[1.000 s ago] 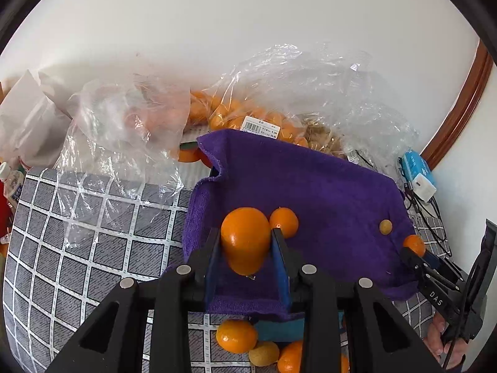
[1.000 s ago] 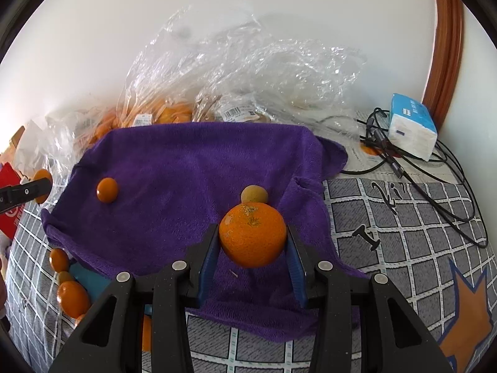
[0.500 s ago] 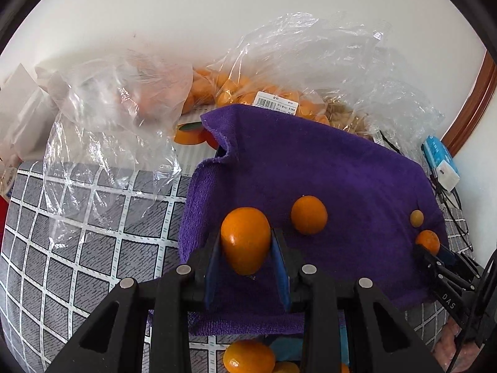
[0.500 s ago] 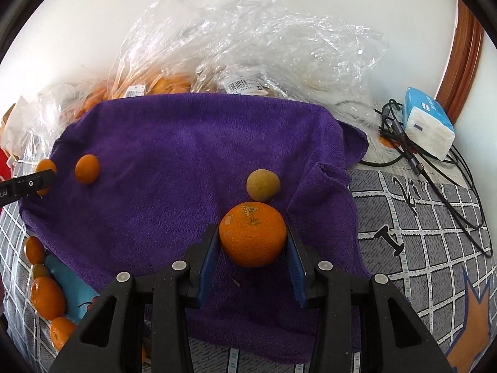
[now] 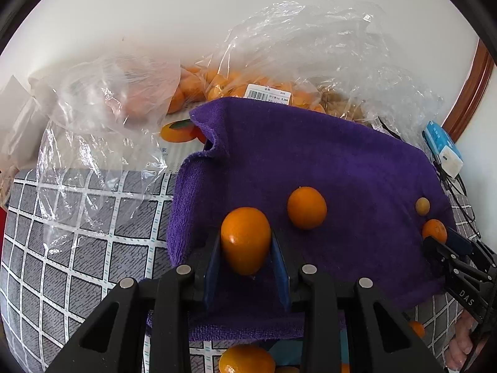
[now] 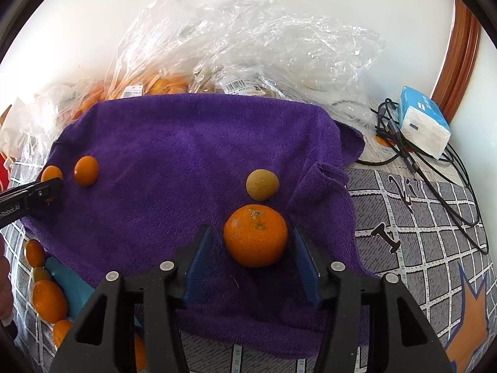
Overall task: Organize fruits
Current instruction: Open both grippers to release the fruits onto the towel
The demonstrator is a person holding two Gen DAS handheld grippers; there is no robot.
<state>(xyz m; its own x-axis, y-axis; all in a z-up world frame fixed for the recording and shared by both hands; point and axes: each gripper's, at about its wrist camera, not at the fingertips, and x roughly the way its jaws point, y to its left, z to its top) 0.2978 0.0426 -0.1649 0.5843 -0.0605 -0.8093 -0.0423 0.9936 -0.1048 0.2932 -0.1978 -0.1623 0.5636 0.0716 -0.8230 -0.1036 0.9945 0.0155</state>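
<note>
The left gripper [image 5: 246, 242] is clamped on an oval orange fruit [image 5: 245, 240], its blue pads pressed against both sides, above the near left part of the purple towel [image 5: 326, 161]. Whether the fruit touches the cloth cannot be told, since the fingers hide its underside. Just beside it on the towel lies a smaller round orange fruit [image 5: 307, 207].

The right gripper [image 6: 254, 248] stands wide, a gap showing on each side of the mandarin [image 6: 255, 240] that sits on the towel between its pads. Just beyond the mandarin lies a dull tan fruit [image 6: 262, 184]; its kind is hard to make out.

In the left wrist view the right gripper shows only as a black tip at the right edge, with the mandarin half hidden behind it. In the right wrist view the left gripper is cut off at the left edge.

More orange fruits [image 6: 48, 301] lie off the towel's near left edge beside something blue that the cloth mostly covers. Behind the towel, clear plastic bags [image 6: 248, 46] hold more fruit, blurred by crinkled film. A blue and white box [image 6: 424, 126] rests on tangled black cables [image 6: 435, 168] at the right, on the grey checked tablecloth [image 5: 77, 233]
</note>
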